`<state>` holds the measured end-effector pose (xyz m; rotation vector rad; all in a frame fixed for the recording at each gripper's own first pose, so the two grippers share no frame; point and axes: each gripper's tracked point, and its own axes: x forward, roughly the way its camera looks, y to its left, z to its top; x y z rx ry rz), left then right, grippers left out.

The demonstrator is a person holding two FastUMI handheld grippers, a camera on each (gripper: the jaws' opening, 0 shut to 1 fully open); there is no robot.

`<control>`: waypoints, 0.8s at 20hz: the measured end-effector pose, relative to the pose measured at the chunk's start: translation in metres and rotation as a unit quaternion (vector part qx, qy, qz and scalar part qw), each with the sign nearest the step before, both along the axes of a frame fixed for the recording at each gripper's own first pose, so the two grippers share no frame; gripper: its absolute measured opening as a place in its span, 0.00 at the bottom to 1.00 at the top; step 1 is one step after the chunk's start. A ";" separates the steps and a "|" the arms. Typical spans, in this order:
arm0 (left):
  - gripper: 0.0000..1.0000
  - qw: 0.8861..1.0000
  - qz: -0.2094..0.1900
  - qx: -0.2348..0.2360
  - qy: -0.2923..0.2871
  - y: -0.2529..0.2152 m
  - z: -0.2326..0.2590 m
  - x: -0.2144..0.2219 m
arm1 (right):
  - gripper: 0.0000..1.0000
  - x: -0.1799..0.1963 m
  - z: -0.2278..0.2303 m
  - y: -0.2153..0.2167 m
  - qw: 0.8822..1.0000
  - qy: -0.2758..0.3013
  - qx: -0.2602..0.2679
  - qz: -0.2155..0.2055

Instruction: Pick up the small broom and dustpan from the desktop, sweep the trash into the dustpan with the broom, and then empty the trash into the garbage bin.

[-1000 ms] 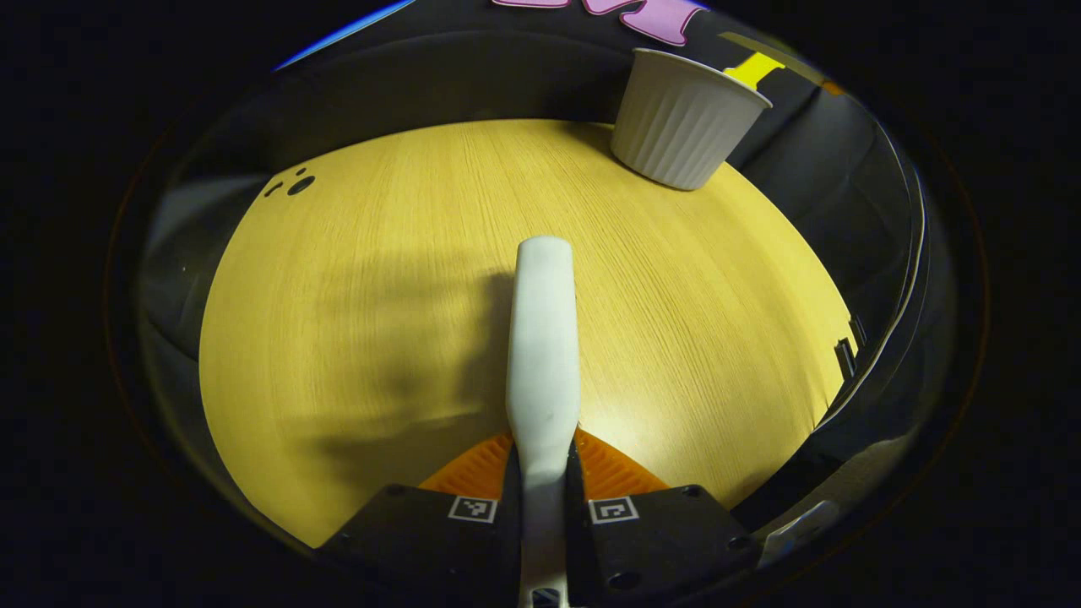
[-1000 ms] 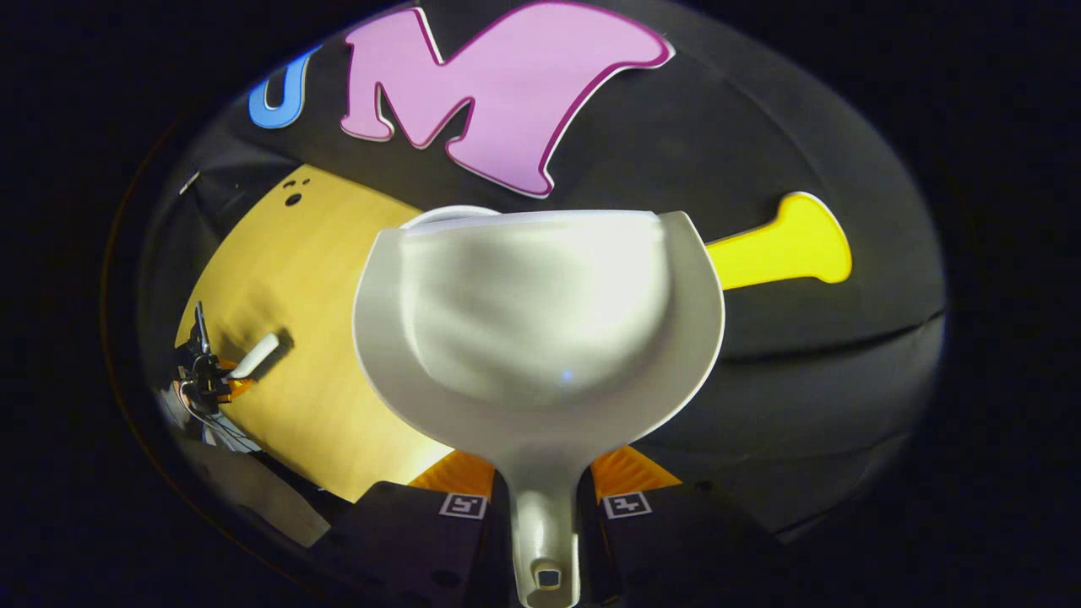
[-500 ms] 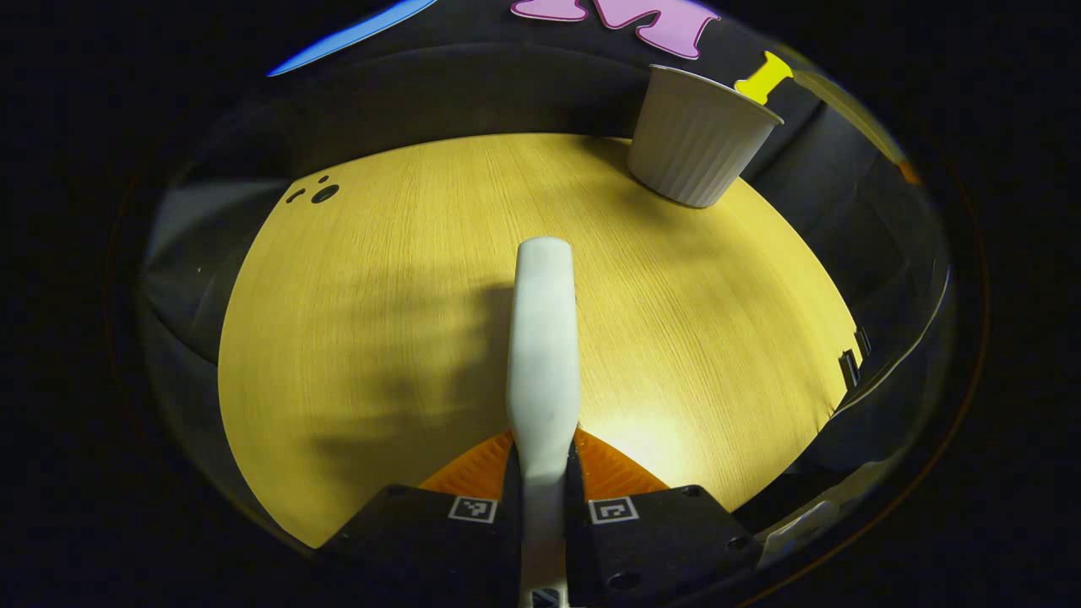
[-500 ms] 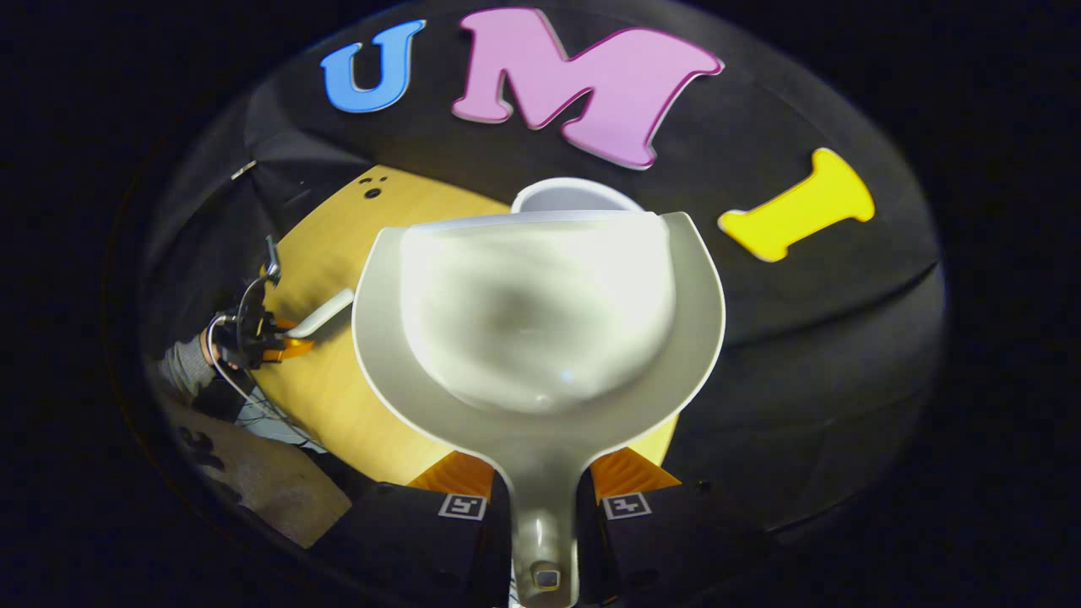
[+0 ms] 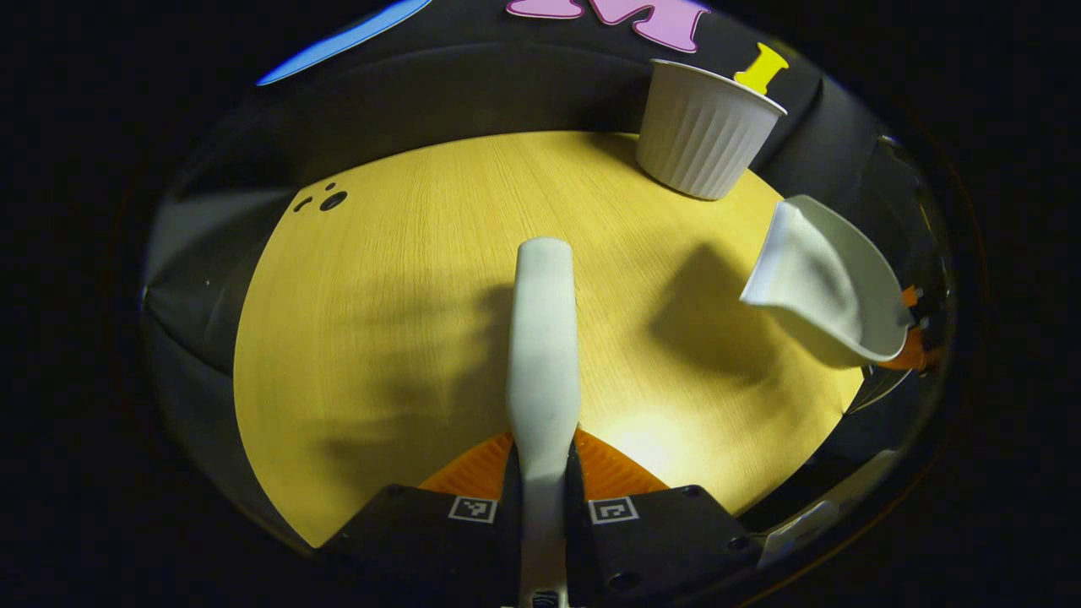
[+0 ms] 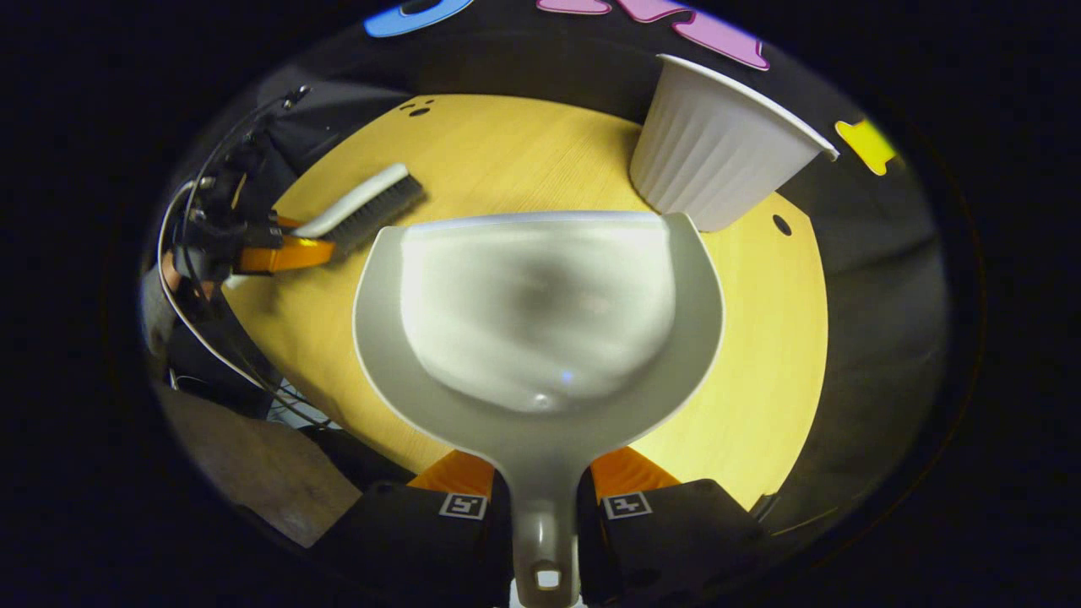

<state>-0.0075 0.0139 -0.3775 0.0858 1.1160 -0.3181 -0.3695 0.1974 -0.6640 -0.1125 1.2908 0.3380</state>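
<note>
My left tool (image 5: 542, 507) grips the broom (image 5: 543, 338); my right tool (image 6: 542, 507) grips the dustpan (image 6: 540, 312) above the desk (image 6: 760, 338), near the bin (image 6: 718, 152).

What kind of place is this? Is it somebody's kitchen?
Probably not a kitchen: it looks like a small recording booth. A black cloth wall surrounds a round wooden table with just a ribbed white bin.
</note>
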 end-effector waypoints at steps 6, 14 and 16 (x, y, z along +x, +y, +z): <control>0.25 1.000 0.000 0.009 0.002 0.004 -0.010 -0.002 | 0.31 0.006 -0.044 0.004 0.998 -0.012 -0.011 -0.054; 0.24 1.000 -0.002 0.029 0.008 0.008 -0.019 -0.006 | 0.35 -0.009 -0.070 0.029 0.997 0.029 0.013 -0.064; 0.25 0.999 -0.003 0.034 0.011 0.008 -0.022 -0.008 | 0.35 -0.009 -0.072 0.033 0.996 0.037 0.025 -0.078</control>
